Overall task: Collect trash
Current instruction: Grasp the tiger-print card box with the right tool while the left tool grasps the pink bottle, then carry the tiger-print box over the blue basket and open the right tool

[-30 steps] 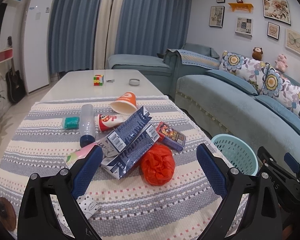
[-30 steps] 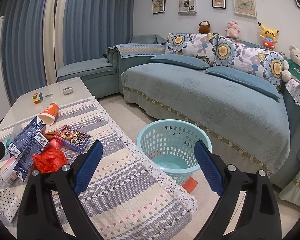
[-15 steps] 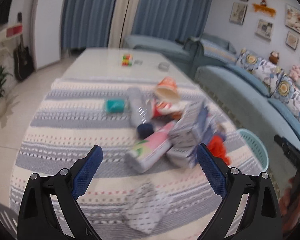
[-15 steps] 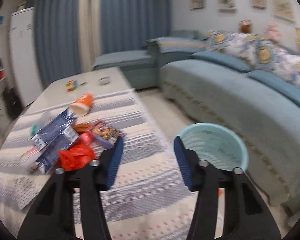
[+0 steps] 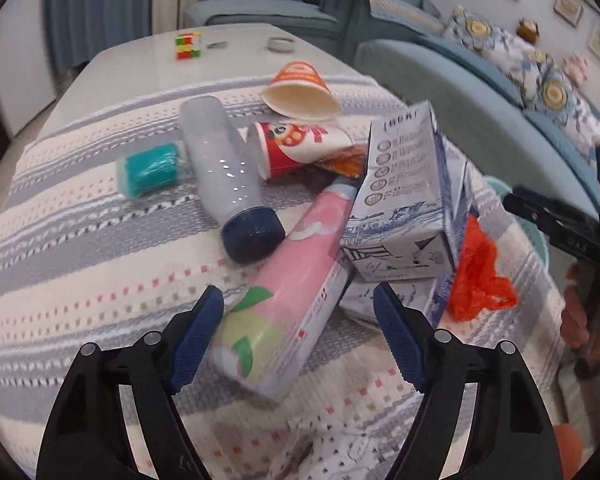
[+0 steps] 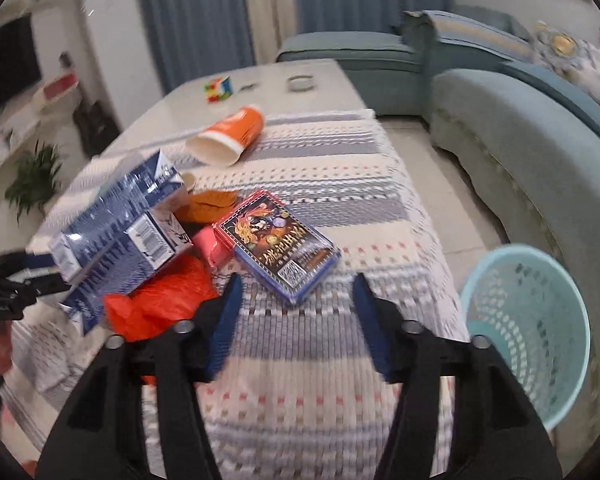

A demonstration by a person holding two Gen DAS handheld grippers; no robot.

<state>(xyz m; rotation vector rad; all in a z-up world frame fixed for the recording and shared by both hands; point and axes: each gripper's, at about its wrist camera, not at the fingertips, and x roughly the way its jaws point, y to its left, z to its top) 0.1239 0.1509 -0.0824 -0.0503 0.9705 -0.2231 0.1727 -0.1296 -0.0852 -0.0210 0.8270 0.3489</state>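
Left claw (image 5: 298,330) straddles pink carton (image 5: 284,300); right view shows basket (image 6: 528,332).

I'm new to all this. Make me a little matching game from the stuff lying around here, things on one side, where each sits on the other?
Things:
1. pink carton
2. card box
3. puzzle cube
4. laundry-style basket

Places:
A. on the bare tabletop beyond the cloth
B. between the open fingers of the left tool
C. on the floor beside the table
D. just ahead of the open right tool

Pairs: 1-B, 2-D, 3-A, 4-C
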